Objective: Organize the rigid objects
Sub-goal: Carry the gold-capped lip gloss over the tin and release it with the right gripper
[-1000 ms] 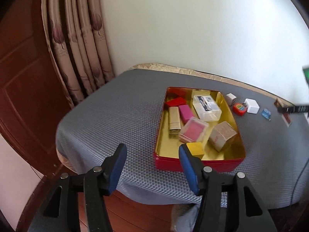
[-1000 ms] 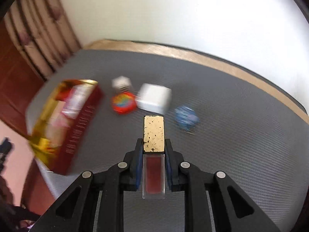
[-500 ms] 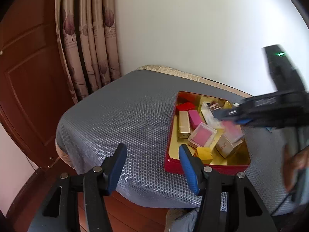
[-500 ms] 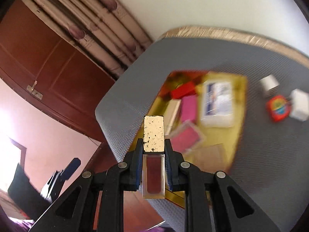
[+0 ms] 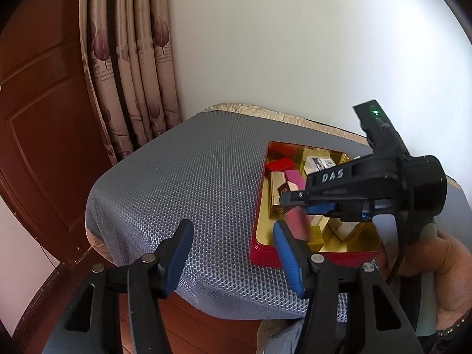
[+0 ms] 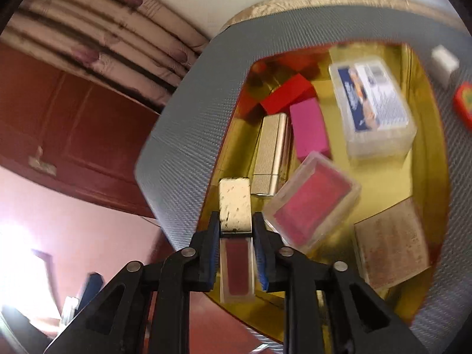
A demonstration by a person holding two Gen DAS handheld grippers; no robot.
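In the left wrist view, the left gripper hangs spread wide and empty off the near edge of the grey mesh table cover, probably parked there to leave room; ahead and to its right sits the red tin with a gold interior, and above that tin the right gripper reaches in sideways, held by the person's hand. In the right wrist view, the right gripper is clenched on a lip gloss tube with a gold cap, cap pointing forward, gripped at the cap's base so the tube stays level. Just ahead lies a ribbed gold case, and to the right a clear box with pink contents. The tube appears poised over the tin's near-left gap, seemingly the slot intended for it.
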